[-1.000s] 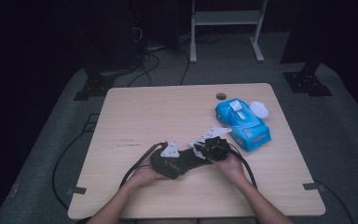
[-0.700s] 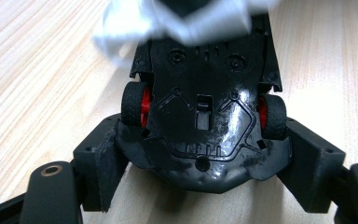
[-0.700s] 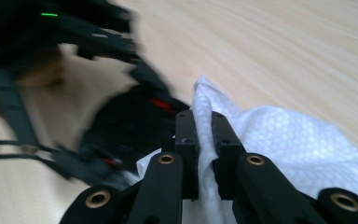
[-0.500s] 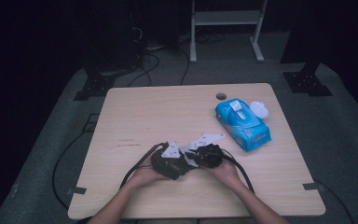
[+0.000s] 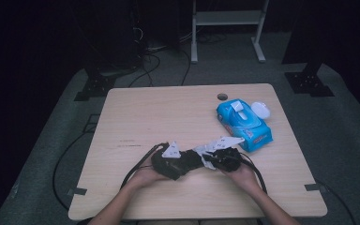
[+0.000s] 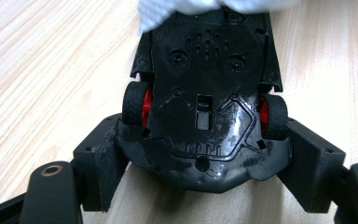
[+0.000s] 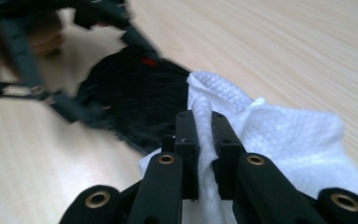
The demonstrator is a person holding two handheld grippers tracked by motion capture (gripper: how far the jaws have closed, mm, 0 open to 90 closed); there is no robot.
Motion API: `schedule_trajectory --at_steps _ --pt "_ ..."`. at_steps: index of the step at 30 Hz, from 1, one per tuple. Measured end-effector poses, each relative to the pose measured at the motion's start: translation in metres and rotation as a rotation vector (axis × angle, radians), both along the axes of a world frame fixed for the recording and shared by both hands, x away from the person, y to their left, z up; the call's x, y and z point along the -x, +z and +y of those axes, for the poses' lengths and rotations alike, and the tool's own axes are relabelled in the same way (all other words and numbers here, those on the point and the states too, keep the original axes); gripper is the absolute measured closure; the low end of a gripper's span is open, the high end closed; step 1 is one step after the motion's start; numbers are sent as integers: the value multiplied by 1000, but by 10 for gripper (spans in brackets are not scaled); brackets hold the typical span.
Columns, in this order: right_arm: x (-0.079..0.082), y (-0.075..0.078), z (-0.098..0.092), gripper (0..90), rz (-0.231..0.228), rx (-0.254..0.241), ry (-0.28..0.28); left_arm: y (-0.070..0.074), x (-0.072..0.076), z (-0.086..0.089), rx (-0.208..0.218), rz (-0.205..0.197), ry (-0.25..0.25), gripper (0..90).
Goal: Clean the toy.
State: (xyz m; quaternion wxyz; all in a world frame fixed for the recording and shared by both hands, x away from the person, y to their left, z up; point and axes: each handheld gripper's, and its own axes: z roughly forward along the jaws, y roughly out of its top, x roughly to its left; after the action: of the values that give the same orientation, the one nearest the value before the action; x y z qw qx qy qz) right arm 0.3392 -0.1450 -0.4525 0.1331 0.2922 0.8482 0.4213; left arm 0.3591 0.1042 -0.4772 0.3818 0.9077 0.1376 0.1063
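A black toy car [image 6: 205, 107] with red wheel hubs lies underside up between the jaws of my left gripper [image 6: 205, 158], which is shut on its sides just above the table. In the high view that gripper [image 5: 187, 161] and my right gripper [image 5: 211, 159] meet near the table's front edge. My right gripper [image 7: 204, 126] is shut on a crumpled white wipe [image 7: 279, 135]. The wipe rests against the far end of the car [image 7: 135, 98], and a fold of it [image 6: 168, 11] covers that end in the left gripper view.
A blue pack of wipes [image 5: 243, 123] lies at the right of the wooden table [image 5: 168, 108], with a white round lid [image 5: 260, 110] beside it and a cable hole [image 5: 222, 96] behind. Cables trail off the front-left edge. A white stand's legs [image 5: 194, 51] rise behind the table.
My right gripper has shifted sideways along the car with the wipe in it. The left gripper and the car have kept still.
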Motion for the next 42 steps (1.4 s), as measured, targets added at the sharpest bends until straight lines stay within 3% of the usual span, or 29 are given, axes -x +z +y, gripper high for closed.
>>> schedule_trajectory --at_steps 2,6,8,13,15,18,20,25,28,32,37,42 --pt "1 1 -1 831 -14 22 1 0 0 0 0 -3 0 235" --pt "-1 2 -22 833 -1 37 -74 0 0 0 2 1 2 235" --pt "0 2 -25 833 3 38 -83 0 0 0 -1 -3 2 235" --pt "7 0 2 832 -4 6 -3 0 0 0 -3 0 7 235" --pt "8 -3 17 832 29 -27 55 0 0 -1 -1 -1 8 235" --pt "12 -2 30 832 -12 15 87 0 0 0 2 3 8 235" --pt "10 -1 25 832 -13 25 71 0 0 1 3 2 7 235" --pt "0 2 -14 833 9 29 -51 0 -1 2 -3 2 5 235" --pt "-4 2 -26 832 17 20 -82 1 -1 0 -7 -3 4 235" --pt "-15 3 -19 832 20 3 -101 1 0 -3 -12 -16 -4 235" --pt "-33 5 8 832 -6 8 -83 1 -1 -2 -8 -4 0 235" --pt "-38 5 -4 833 9 -12 -128 0 -3 3 -4 2 7 235"
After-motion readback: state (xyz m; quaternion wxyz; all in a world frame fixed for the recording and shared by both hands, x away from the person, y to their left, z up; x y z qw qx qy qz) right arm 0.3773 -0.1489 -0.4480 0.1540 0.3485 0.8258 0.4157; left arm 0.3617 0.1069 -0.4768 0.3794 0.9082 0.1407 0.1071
